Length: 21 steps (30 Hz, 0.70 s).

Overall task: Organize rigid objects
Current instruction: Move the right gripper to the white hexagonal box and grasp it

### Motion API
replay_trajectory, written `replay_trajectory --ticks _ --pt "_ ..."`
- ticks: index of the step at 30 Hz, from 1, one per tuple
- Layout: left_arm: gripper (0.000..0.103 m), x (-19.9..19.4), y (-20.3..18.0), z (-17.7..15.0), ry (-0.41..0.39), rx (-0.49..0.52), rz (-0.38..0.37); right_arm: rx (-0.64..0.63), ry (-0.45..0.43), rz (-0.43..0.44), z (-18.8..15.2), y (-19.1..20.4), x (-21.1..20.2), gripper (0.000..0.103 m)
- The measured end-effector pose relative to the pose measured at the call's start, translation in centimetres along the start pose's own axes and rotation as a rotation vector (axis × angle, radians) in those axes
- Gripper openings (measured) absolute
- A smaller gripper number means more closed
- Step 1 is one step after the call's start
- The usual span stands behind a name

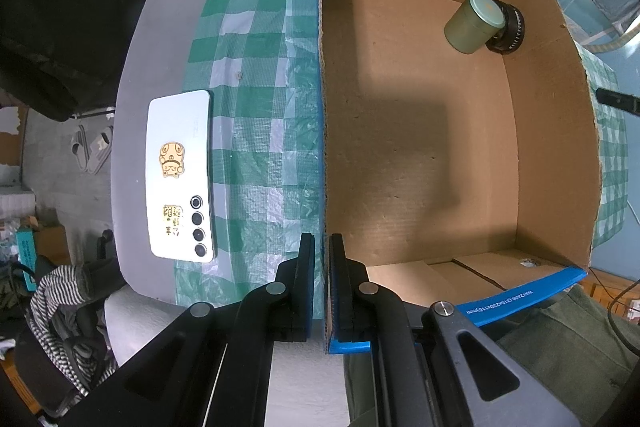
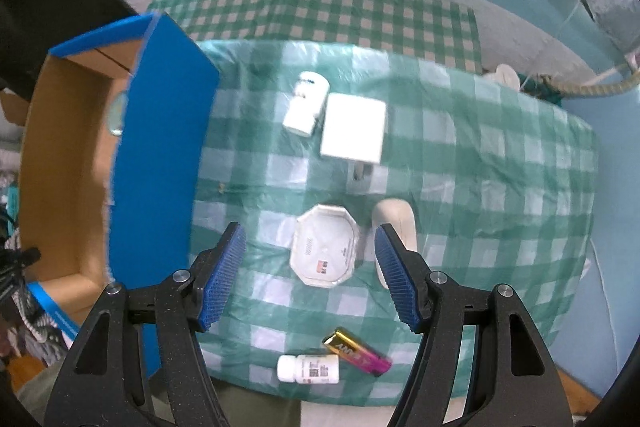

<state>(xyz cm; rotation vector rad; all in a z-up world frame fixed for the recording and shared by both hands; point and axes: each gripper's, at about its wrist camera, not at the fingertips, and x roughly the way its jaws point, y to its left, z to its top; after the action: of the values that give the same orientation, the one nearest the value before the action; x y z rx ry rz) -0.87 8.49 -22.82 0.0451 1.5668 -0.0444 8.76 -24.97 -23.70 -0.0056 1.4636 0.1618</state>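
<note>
My left gripper (image 1: 322,247) is shut on the left wall of the blue cardboard box (image 1: 322,107). Inside the box lie a green tin (image 1: 474,23) and a black lens-like ring (image 1: 510,29) at the far right corner. My right gripper (image 2: 310,239) is open above a white octagonal box (image 2: 326,245), with its fingers either side of it. Around it on the checked cloth lie a white square box (image 2: 354,129), a white bottle (image 2: 306,103), a cream oval object (image 2: 396,223), a small white pill bottle (image 2: 308,369) and a gold-pink battery (image 2: 356,351).
A white phone (image 1: 180,175) with gold stickers lies face down on the grey table left of the box. The box (image 2: 160,167) stands at the left in the right wrist view. The green checked cloth (image 2: 500,187) covers the table up to its edges.
</note>
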Motion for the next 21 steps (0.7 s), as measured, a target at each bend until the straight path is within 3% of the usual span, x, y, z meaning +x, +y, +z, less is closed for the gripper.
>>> replay_trajectory --ticks 21 --pt "0.007 -0.2 0.0 -0.1 0.0 -0.004 0.003 0.041 0.088 -0.033 -1.9 -1.3 7.0 0.067"
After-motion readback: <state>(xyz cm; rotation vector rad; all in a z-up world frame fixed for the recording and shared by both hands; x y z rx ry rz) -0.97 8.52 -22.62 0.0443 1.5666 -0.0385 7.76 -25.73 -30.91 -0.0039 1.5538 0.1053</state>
